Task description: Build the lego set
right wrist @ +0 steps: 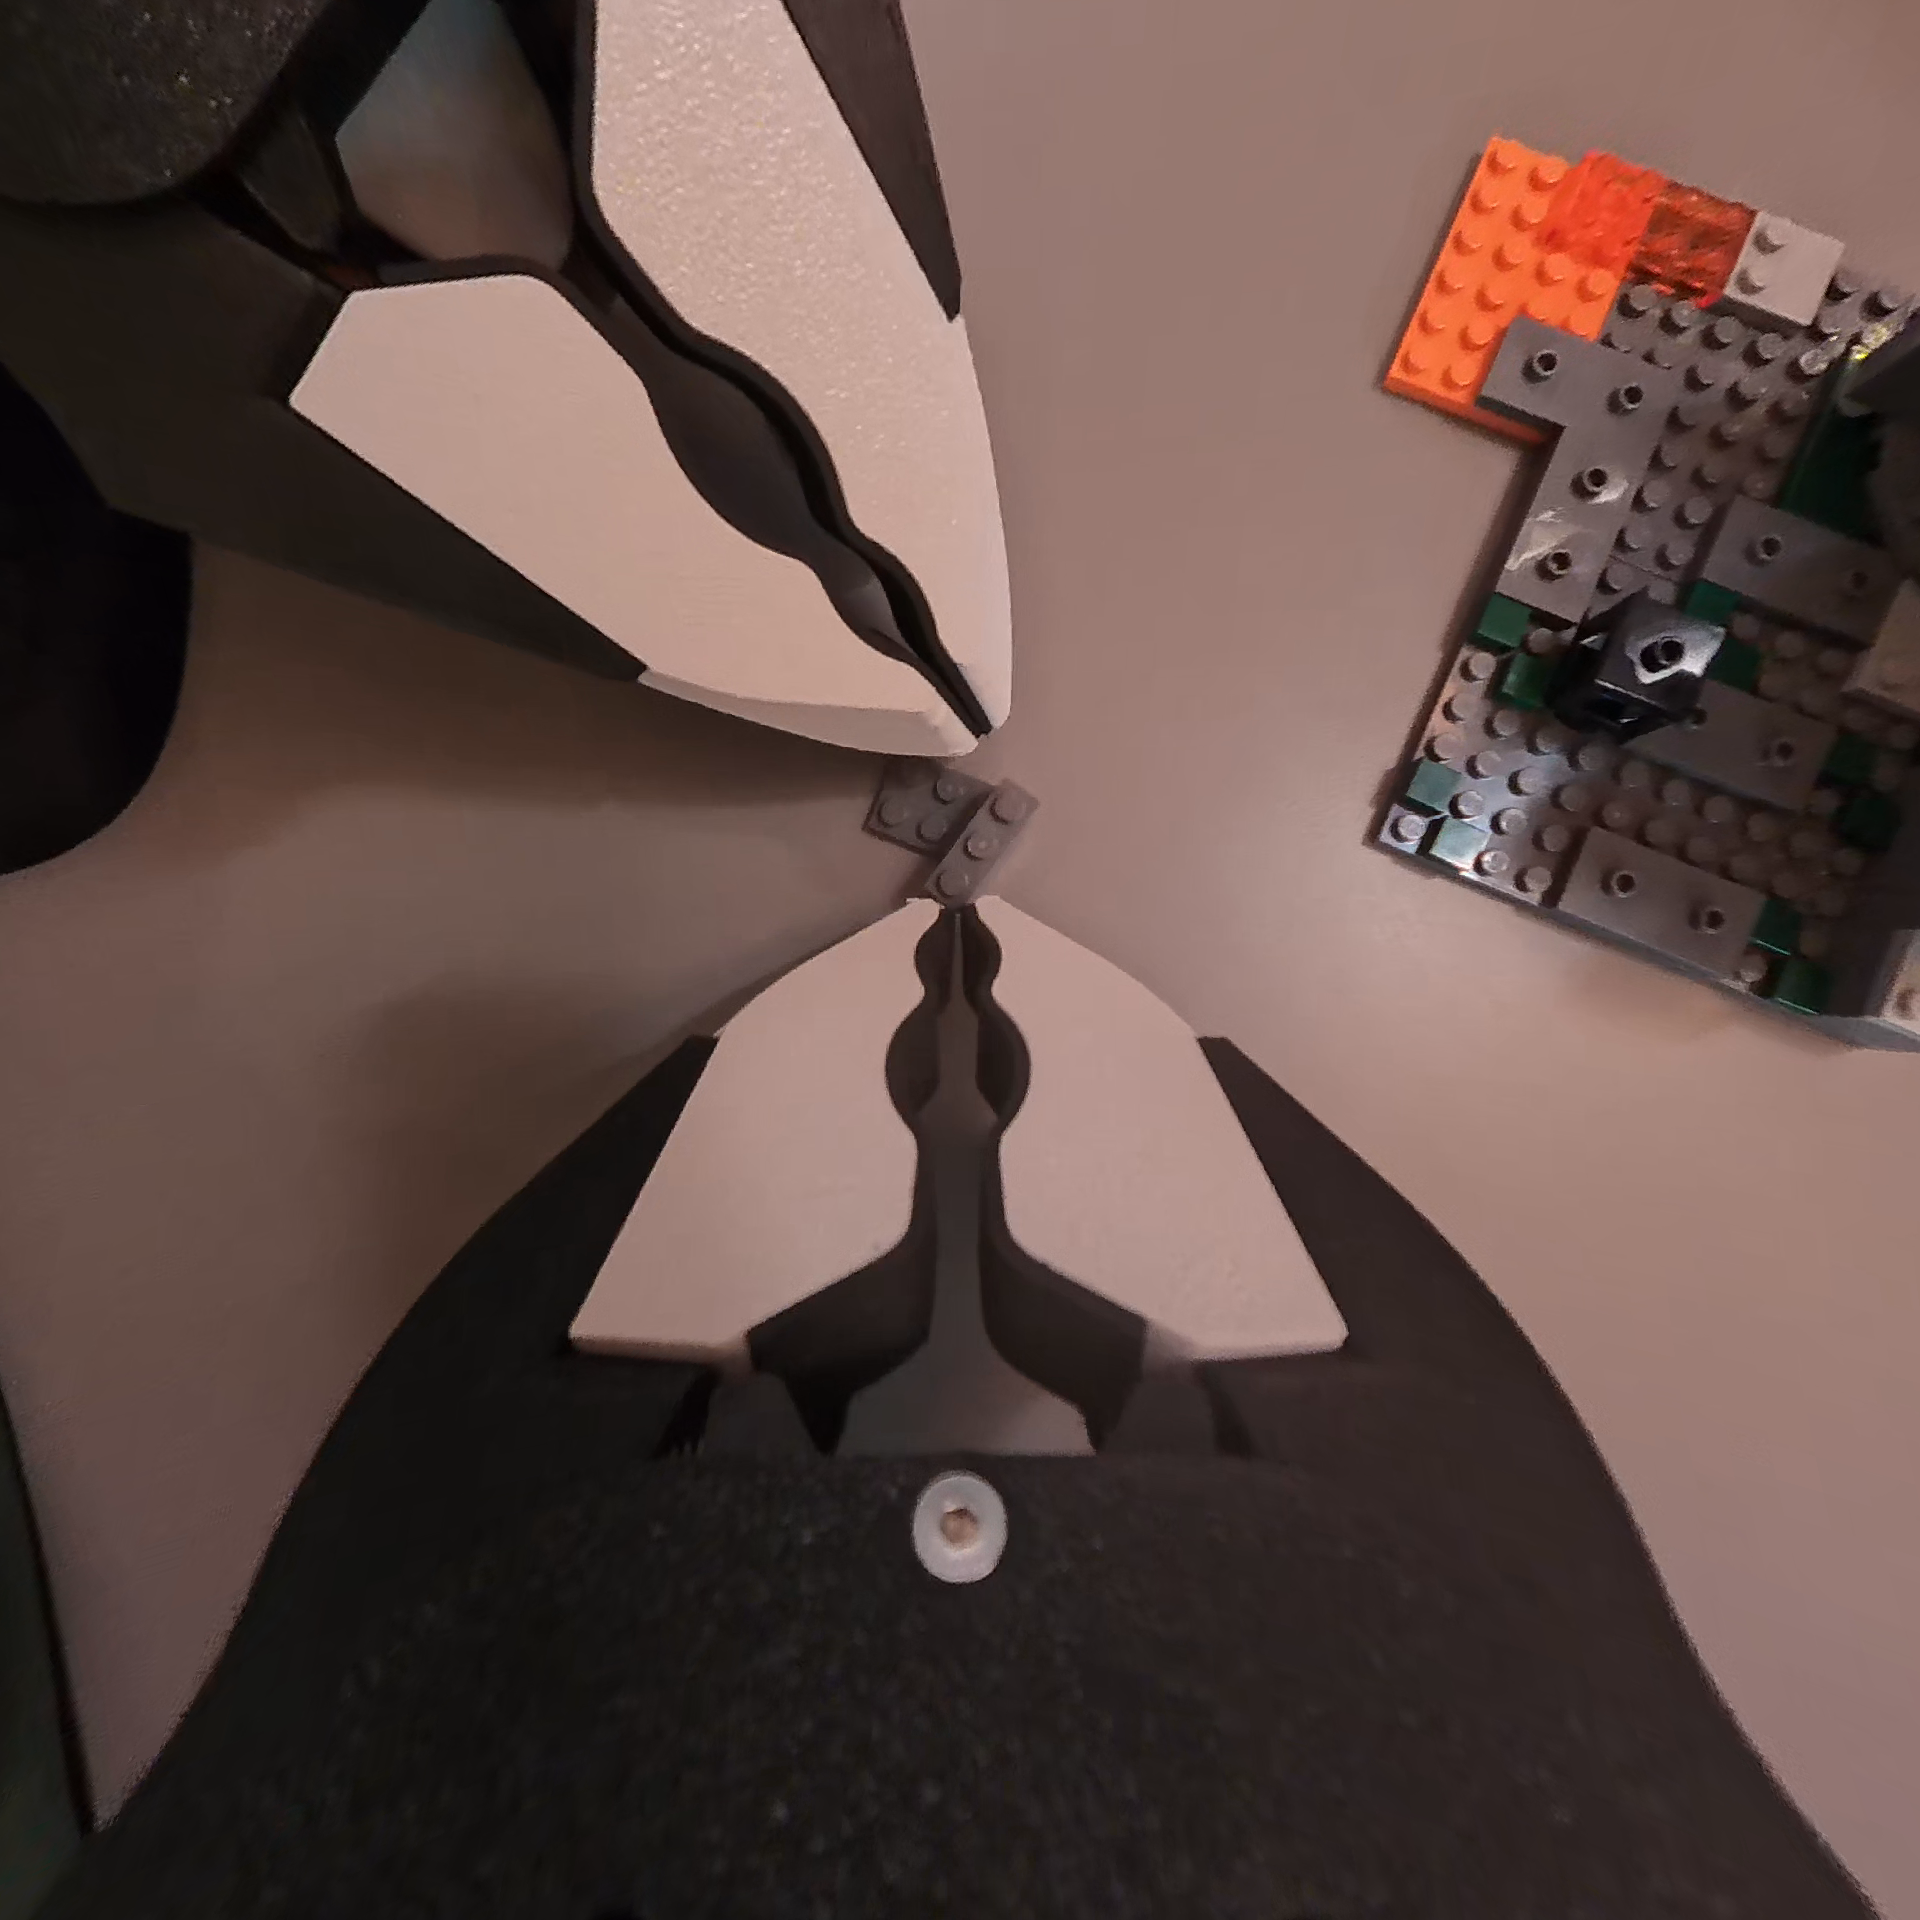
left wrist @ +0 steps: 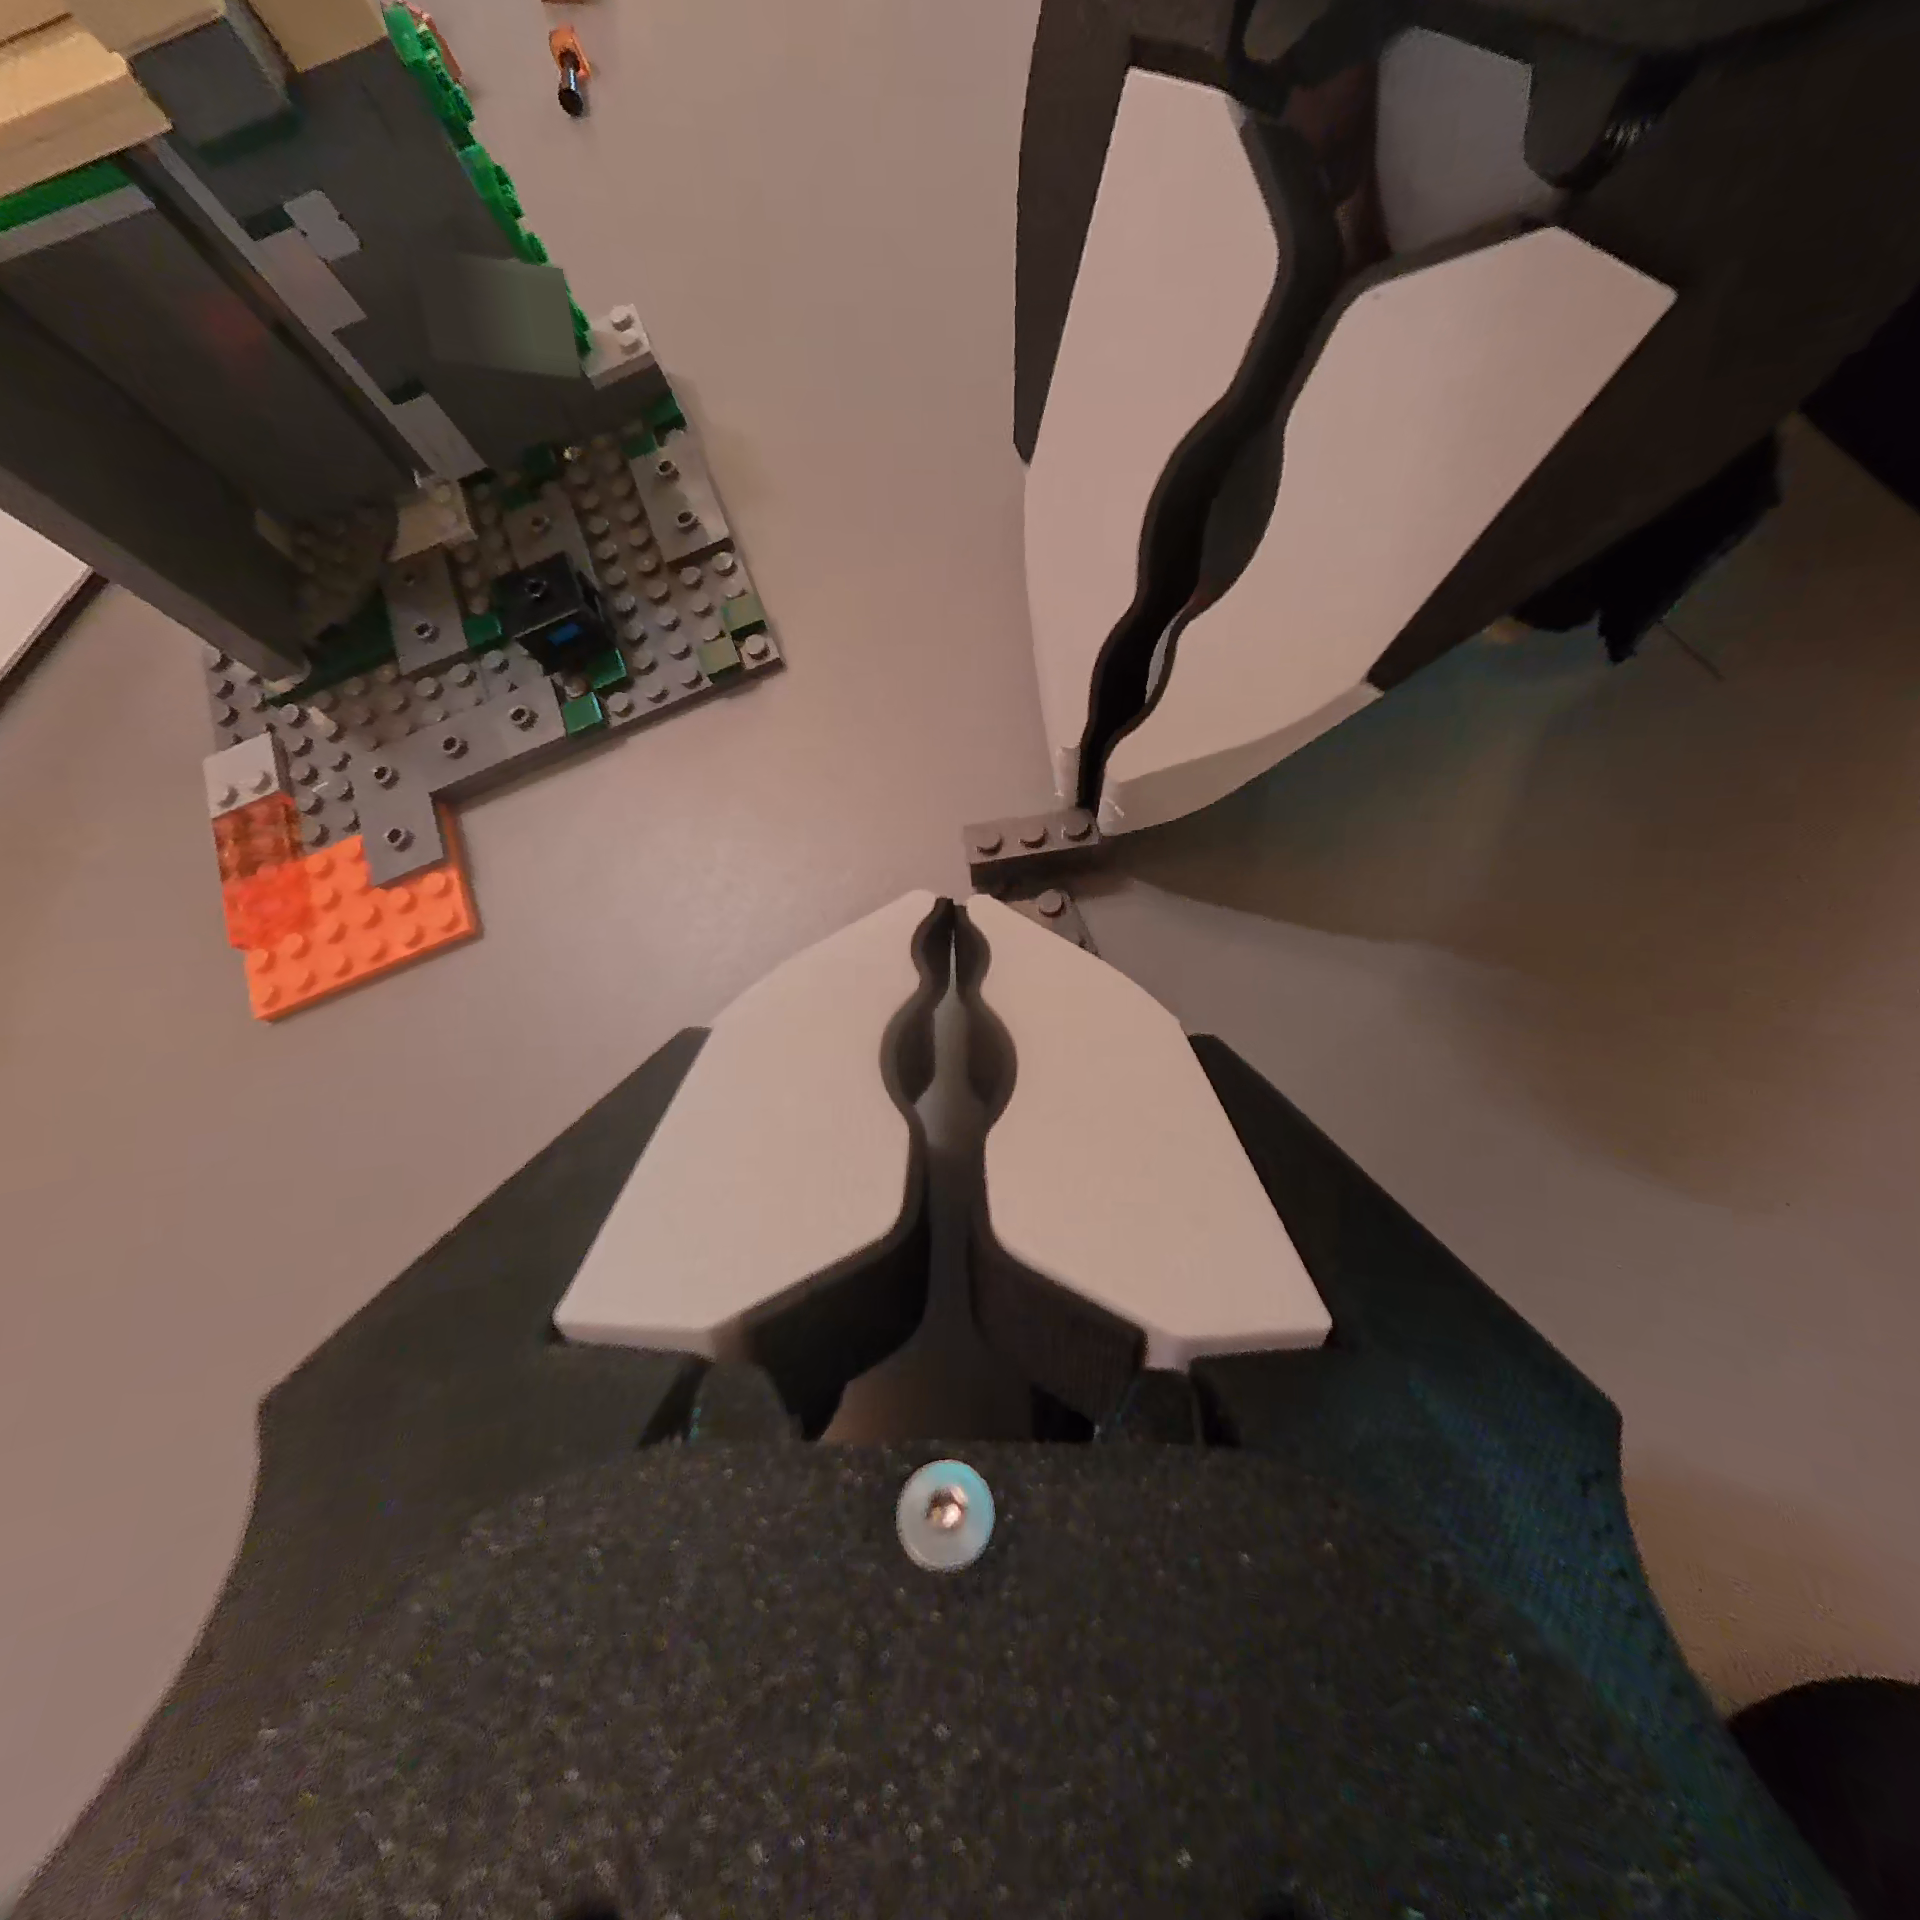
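Observation:
Two small grey lego plates sit joined at an angle on the light table between both gripper tips. The lighter plate (right wrist: 979,840) (left wrist: 1031,834) is pinched at its end by my right gripper (right wrist: 956,906), which is shut on it; that gripper also shows in the left wrist view (left wrist: 1086,808). The darker plate (right wrist: 916,812) (left wrist: 1051,914) lies partly under the lighter one. My left gripper (left wrist: 954,909) (right wrist: 977,727) is shut with its tips right beside the darker plate; I cannot tell if it pinches it.
The partly built lego model (left wrist: 540,623) (right wrist: 1662,644) stands on a grey studded base with an orange corner plate (left wrist: 353,935) (right wrist: 1475,301) and a tall grey tower (left wrist: 208,364). A small orange and black piece (left wrist: 569,73) lies far off. The tips of both grippers are at nearly the same place.

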A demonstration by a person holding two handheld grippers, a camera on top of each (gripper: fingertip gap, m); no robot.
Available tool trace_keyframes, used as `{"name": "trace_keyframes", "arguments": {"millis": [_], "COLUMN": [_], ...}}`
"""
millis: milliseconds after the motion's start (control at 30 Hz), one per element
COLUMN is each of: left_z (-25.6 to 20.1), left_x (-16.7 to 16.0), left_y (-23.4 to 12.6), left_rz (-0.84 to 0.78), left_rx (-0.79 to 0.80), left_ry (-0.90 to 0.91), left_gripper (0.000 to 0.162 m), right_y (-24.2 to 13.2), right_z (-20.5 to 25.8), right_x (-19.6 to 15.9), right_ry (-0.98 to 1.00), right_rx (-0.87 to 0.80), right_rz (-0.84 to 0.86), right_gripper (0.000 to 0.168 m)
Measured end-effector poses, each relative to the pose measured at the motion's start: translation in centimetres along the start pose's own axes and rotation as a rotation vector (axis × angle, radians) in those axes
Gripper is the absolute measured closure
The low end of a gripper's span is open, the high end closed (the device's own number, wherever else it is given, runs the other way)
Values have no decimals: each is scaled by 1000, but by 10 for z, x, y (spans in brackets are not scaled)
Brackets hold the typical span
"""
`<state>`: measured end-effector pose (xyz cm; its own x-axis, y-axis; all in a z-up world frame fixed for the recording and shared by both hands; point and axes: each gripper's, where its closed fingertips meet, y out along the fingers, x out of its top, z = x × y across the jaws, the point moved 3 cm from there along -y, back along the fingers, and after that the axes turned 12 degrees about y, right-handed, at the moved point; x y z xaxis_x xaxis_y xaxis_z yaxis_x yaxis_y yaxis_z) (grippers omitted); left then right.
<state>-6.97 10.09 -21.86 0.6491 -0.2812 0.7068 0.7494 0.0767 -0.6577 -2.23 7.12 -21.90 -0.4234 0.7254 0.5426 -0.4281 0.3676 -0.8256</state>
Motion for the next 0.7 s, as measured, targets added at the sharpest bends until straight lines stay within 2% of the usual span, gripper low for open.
{"name": "trace_keyframes", "arguments": {"millis": [700], "left_z": [-4], "left_x": [0], "left_y": [4], "left_rz": [-21], "left_rx": [-50], "left_ry": [2], "left_gripper": [157], "right_y": [3], "right_z": [-5], "right_x": [2], "right_ry": [-82], "right_rx": [-49], "right_rz": [-25], "right_gripper": [168]}}
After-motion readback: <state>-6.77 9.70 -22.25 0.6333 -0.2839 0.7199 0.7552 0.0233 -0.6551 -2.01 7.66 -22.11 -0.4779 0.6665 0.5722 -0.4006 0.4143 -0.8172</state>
